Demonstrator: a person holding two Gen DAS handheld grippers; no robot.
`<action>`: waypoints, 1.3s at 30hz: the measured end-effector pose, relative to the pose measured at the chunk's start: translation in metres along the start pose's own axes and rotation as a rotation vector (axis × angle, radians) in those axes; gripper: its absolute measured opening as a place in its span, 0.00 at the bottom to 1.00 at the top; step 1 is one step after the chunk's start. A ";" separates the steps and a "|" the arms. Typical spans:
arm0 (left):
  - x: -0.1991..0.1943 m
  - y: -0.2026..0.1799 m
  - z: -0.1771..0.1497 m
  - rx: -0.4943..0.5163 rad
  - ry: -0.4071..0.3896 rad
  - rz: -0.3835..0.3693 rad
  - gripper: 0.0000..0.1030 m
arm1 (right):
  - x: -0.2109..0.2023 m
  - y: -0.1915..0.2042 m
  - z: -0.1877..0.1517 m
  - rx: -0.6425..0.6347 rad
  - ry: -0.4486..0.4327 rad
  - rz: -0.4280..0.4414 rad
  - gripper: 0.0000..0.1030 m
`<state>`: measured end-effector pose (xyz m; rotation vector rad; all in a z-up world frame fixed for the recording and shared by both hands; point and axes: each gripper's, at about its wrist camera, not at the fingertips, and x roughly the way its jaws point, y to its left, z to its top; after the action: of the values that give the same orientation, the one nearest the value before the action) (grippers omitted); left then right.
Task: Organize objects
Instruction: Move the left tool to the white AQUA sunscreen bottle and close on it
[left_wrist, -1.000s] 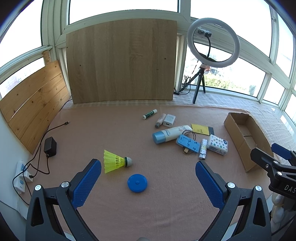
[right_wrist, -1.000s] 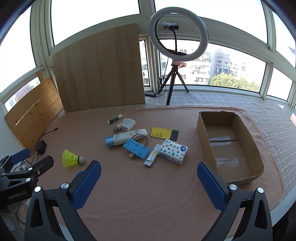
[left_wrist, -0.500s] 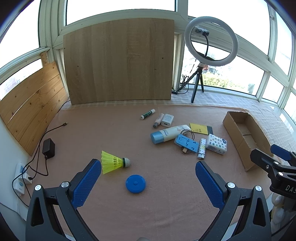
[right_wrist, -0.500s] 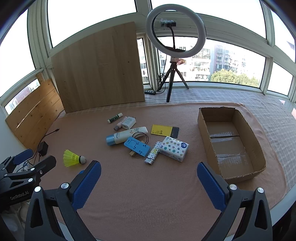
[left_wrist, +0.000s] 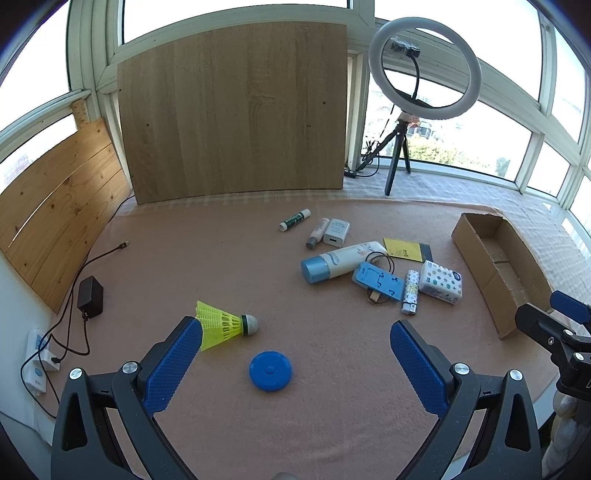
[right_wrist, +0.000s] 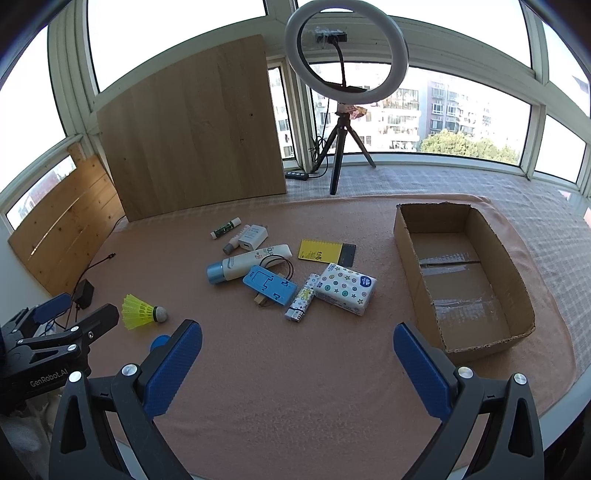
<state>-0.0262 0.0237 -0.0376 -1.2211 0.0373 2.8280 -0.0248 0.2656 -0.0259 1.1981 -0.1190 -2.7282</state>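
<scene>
Small objects lie scattered on a pink cloth: a yellow shuttlecock, a blue round disc, a white tube with a blue cap, a blue phone stand, a dotted tissue pack and a yellow notepad. An empty cardboard box stands at the right. My left gripper is open above the disc, holding nothing. My right gripper is open over bare cloth, left of the box's near end.
A wooden board leans against the windows at the back, and planks line the left. A ring light on a tripod stands behind the cloth. A black adapter with cables lies at the left edge.
Both grippers have risen and drawn back slightly, so the objects sit a little lower and smaller in view. Both stay open and nothing on the cloth has moved.
</scene>
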 end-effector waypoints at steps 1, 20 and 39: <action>0.004 -0.002 0.002 0.006 0.002 -0.003 1.00 | 0.001 -0.002 0.000 0.001 0.005 0.002 1.00; 0.143 -0.033 0.075 0.089 0.143 -0.102 1.00 | 0.009 -0.041 -0.009 0.088 0.052 -0.061 0.99; 0.281 -0.088 0.120 0.082 0.397 -0.241 0.73 | 0.005 -0.090 -0.025 0.158 0.089 -0.169 0.99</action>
<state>-0.3002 0.1305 -0.1593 -1.6231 0.0218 2.3243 -0.0200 0.3530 -0.0588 1.4306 -0.2361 -2.8489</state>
